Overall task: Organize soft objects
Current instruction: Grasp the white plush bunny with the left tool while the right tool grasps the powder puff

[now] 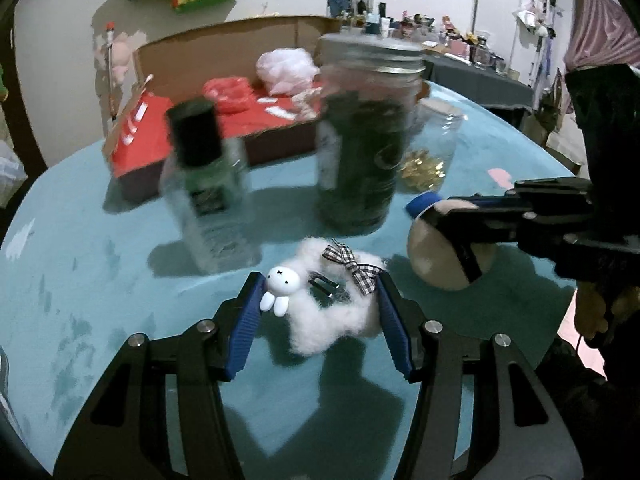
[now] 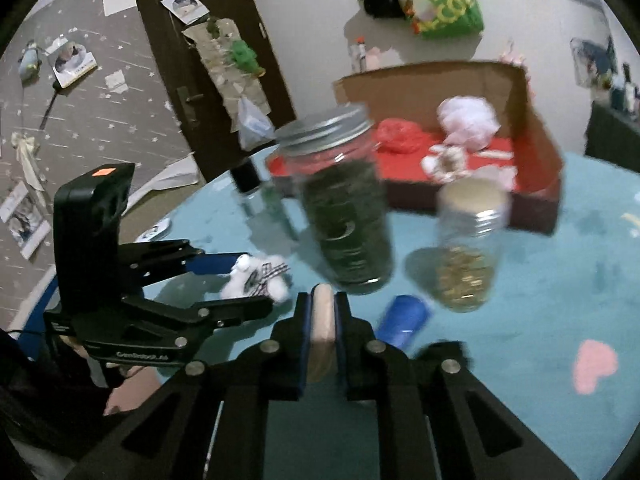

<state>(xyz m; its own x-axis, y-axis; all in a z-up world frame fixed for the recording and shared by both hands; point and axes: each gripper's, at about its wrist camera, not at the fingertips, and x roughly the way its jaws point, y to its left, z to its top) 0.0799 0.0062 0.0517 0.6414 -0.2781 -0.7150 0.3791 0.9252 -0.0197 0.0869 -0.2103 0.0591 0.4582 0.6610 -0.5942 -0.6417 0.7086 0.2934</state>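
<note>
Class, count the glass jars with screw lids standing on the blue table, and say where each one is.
2. The tall jar of dark green contents stands mid-table before the cardboard box; the smaller jar of gold pieces stands to its right. Others may be hidden.

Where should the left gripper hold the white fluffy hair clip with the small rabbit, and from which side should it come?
Grip the fluffy white body of the hair clip across its width, below the checked bow, coming low from the near side. The left gripper already stands open around it. The fluff compresses easily, while the hard rabbit charm would likely slip.
</note>
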